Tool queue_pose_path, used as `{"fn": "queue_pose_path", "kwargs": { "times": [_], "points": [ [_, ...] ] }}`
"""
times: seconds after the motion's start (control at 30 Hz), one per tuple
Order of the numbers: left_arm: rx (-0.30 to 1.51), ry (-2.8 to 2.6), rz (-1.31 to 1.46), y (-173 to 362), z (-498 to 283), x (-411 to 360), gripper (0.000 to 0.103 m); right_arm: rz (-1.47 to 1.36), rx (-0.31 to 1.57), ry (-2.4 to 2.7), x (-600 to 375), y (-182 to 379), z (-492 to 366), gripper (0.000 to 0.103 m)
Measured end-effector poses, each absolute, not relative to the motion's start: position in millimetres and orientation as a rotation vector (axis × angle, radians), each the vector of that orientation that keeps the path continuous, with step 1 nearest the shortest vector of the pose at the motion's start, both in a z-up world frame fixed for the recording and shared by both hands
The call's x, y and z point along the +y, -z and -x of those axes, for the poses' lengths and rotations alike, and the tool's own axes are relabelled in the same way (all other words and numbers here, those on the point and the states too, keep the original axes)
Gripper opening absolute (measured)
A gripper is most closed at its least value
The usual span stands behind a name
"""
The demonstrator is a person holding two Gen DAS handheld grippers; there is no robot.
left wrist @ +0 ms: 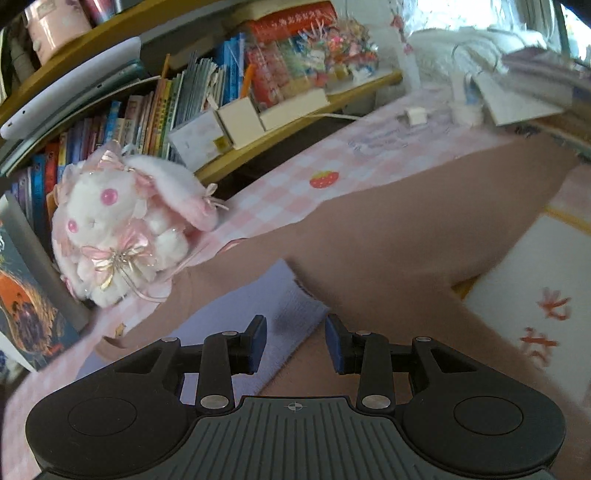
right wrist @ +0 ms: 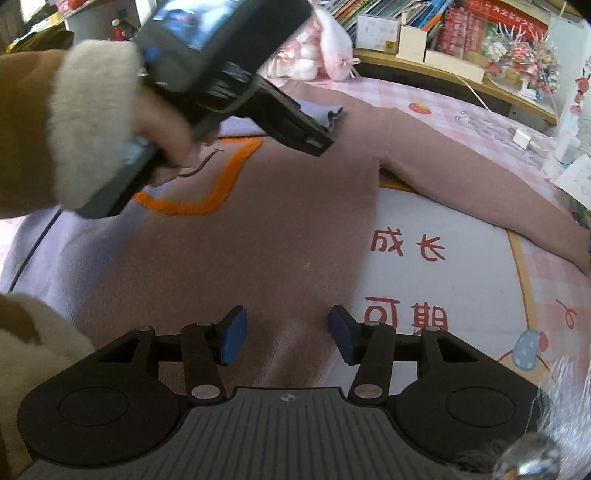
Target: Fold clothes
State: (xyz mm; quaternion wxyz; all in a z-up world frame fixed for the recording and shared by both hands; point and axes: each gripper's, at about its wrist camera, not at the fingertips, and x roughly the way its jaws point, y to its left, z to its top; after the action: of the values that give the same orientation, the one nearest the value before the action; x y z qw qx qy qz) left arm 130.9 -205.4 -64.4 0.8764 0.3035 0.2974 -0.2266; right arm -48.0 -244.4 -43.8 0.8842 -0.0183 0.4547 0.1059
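Lying flat, one brown sweatshirt (right wrist: 258, 236) (one sleeve out), two gripper tools, left gripper (left wrist: 295, 341), right gripper (right wrist: 286, 334), both agape

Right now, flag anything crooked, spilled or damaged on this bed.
Nothing spilled or torn. The brown sweater lies spread and unfolded, one sleeve stretched out across the pink checked sheet. Both grippers, left and right, hover open above it.

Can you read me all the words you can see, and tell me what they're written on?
"成长" in red, on the white mat.
"可期" in red, lower on the same mat.
Cursive writing on the pink checked cloth: too blurred to read.
Book spines and the red box on the shelf: too small to read.
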Motion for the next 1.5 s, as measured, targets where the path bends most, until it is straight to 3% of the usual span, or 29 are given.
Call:
{"fn": "queue_pose_path", "kwargs": {
  "times": [0.03, 0.07, 0.1, 0.2, 0.5, 0.77, 1.1, 1.4, 1.5],
  "points": [
    [0.620, 0.453, -0.636, 67, -134, -205, 0.023, 0.036, 0.946, -0.224, -245, 44, 48, 0.049],
    [0.625, 0.448, -0.623, 67, -137, -201, 0.008, 0.032, 0.947, -0.224, -246, 44, 48, 0.050],
    [0.632, 0.446, -0.606, 66, -140, -196, 0.004, 0.026, 0.947, -0.223, -247, 44, 48, 0.050],
    [0.621, 0.415, -0.495, 51, -147, -171, 0.003, 0.017, 0.954, -0.197, -249, 44, 46, 0.050],
    [0.564, 0.075, -0.048, -22, -152, 59, 0.003, -0.069, 0.979, -0.024, -245, 47, 43, 0.051],
    [0.593, -0.197, -0.057, -35, -131, 227, 0.003, -0.131, 0.952, 0.127, -232, 49, 48, 0.051],
    [0.603, -0.227, -0.047, -25, -128, 286, 0.004, -0.152, 0.924, 0.255, -217, 50, 55, 0.051],
    [0.650, -0.263, 0.026, -23, -92, 306, 0.026, -0.135, 0.933, 0.302, -206, 47, 62, 0.052],
    [0.690, -0.130, 0.103, -20, -60, 289, 0.026, -0.152, 0.930, 0.309, -204, 47, 72, 0.052]
  ]
}}
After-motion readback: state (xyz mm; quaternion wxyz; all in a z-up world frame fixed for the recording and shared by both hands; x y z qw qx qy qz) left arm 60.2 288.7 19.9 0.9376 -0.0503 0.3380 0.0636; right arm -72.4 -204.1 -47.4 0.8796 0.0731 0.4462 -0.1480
